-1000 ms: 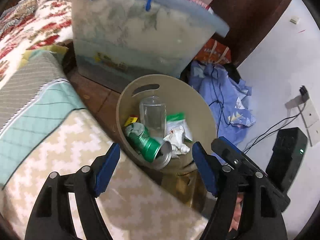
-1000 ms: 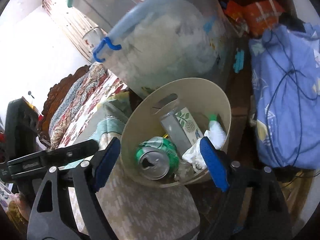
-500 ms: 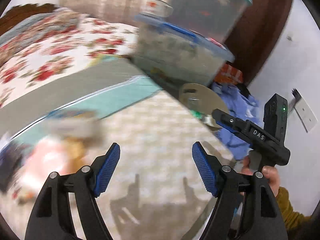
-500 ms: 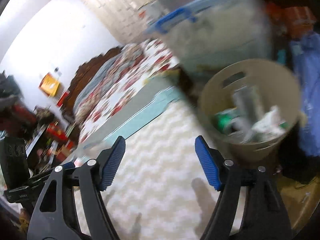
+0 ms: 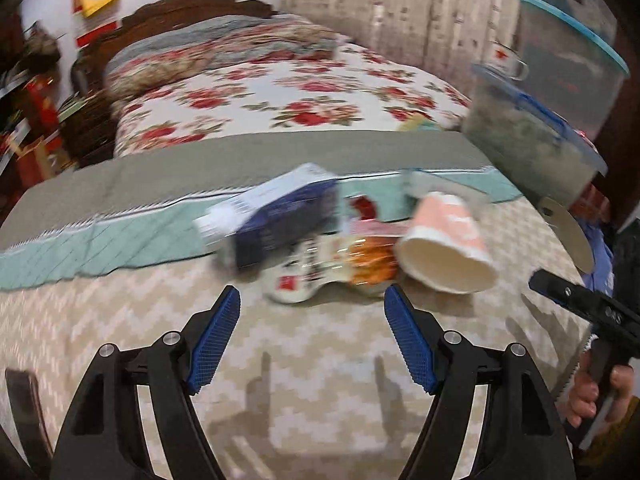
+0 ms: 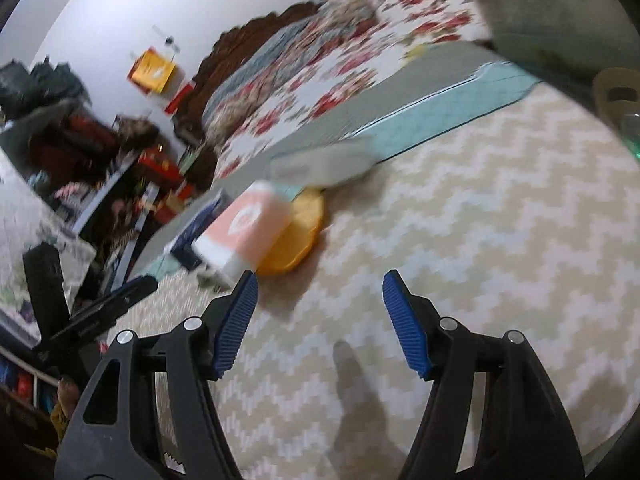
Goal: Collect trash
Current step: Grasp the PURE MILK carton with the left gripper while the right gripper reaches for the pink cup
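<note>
Our left tongs [image 5: 312,336] hang wide open and empty over the zigzag blanket [image 5: 120,320], and our right tongs [image 6: 316,320] are the same, jaws spread with nothing between them. The trash we are after lies in a small heap on the bed, just ahead of the left tongs: a pink paper cup [image 5: 444,248] on its side, a dark blue box [image 5: 276,220] and a crinkled snack wrapper [image 5: 336,264] between and under them. From the right side the cup [image 6: 244,228] sits just beyond the left jaw tip, beside something flat and orange [image 6: 296,232]; blur keeps us from saying what it is. The tan bin [image 5: 568,236] stands off the bed's edge to our right, near the stacked storage tubs [image 5: 540,136].

We judge the step in hand to be reaching for the next piece. The cup looks the easiest: it is light and thin-walled, so we should close across its body gently, not crush the rim, and come in low so the jaws straddle it rather than nudge it away. The wrapper will likely slip, so pinch it at a fold.

A second ago both cameras looked straight down into the bin, with a green can, a clear bottle and crumpled paper inside. Since then we have swung both tongs away from it and over to the bed; the jaws were open then and are open now.
</note>
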